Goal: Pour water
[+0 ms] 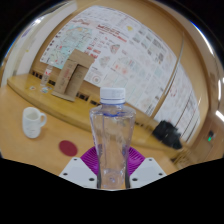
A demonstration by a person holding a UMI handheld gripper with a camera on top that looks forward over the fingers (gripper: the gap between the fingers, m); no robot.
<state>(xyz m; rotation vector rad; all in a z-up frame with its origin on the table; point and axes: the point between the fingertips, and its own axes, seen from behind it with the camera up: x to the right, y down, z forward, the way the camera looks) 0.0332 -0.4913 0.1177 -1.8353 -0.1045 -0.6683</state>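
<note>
A clear plastic water bottle (111,135) with a white cap stands upright between my fingers, its body filling the gap between the purple pads. My gripper (112,172) is shut on the bottle, both pads pressing its sides. A white mug (33,122) sits on the wooden table to the left, beyond the fingers. A round dark red coaster (68,148) lies on the table between the mug and the bottle.
The wooden table (60,110) runs back to a wall covered with large printed posters (120,50). A cardboard box (72,75) stands at the back left. A black object (165,133) lies on the table to the right.
</note>
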